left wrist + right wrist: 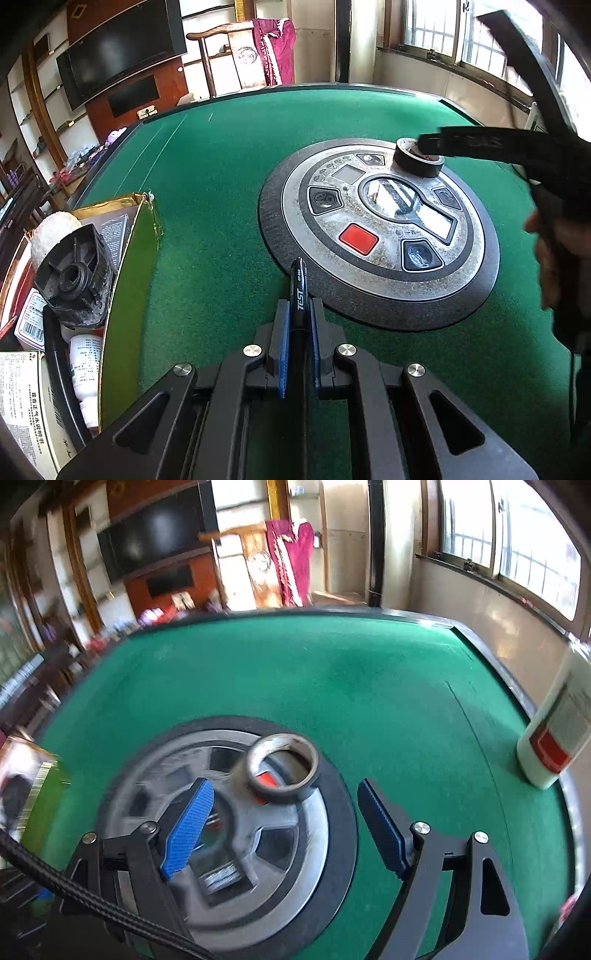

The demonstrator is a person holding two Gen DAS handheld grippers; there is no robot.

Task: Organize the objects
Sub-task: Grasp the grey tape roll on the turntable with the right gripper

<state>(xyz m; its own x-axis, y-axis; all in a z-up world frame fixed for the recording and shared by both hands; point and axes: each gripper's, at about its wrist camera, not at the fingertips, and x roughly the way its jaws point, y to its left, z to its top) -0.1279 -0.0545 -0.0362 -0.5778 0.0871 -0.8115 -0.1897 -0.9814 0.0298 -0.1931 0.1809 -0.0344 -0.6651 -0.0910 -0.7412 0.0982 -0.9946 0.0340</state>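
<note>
the left claw (299,314) is pressed together on a black pen (300,291), pinching its barrel between the blue pads, the tip poking out over the near edge of the round control panel (369,236) set in the green felt surface (221,166). the pen looks light, stiff and smooth, so it could slide lengthwise if the grip loosens. the right claw (284,812) stands spread, nothing between its pads, just short of a roll of black tape (282,768) that lies flat on the far part of the panel. the roll looks light and rigid, probably best taken across its outer wall, or with one pad inside the hole. at the left edge an open box (122,266) holds a black plastic part, a white bottle and printed packets; its near end is cut off. the right wrist view is blurred, and a white bottle (554,734) at the far right is partly cropped. the pen's rear end is hidden in the claw.
</note>
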